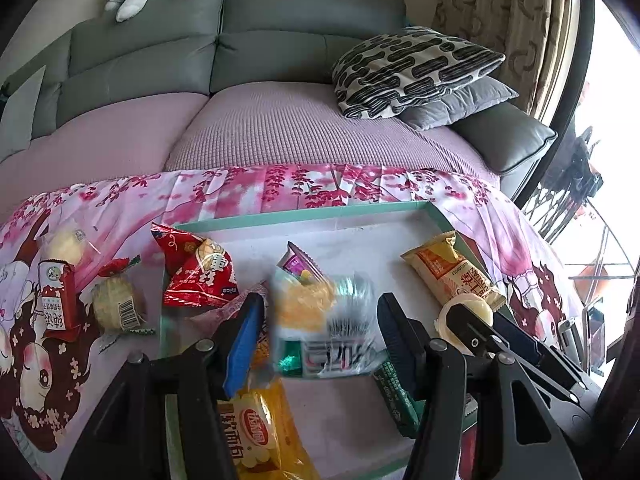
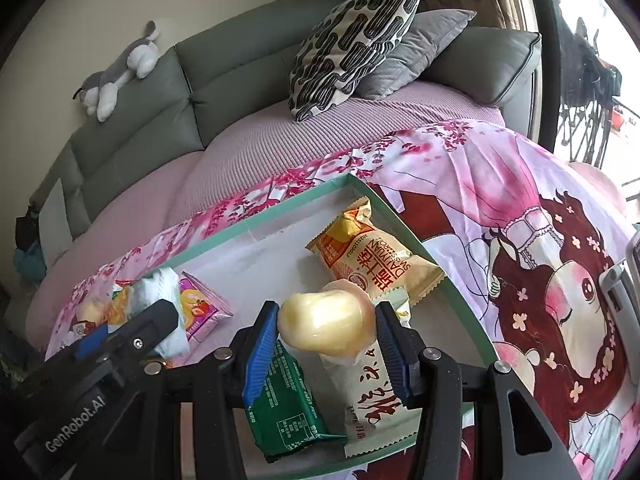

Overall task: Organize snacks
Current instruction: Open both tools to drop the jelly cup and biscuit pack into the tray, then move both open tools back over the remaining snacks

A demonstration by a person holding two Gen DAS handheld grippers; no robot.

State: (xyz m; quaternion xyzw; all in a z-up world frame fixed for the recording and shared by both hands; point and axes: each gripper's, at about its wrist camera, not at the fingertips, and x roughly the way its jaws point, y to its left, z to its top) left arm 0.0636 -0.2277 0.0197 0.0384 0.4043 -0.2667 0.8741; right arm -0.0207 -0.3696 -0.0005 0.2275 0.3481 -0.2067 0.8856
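Blurred snack packet (image 1: 324, 320) between left gripper (image 1: 320, 332) jaws, label unreadable.

Left claw (image 1: 320, 332), right claw (image 2: 326, 344): black frames, blue ribbed pads, silver screws, "GenRobot.AI" lettering.

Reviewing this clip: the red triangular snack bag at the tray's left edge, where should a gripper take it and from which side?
Probably the crimped top corner of the red triangular snack bag, coming from above. It lies puffed against the tray rim, and the flat sealed seam sticks up clear of neighbouring packets, so the jaws could close across it.
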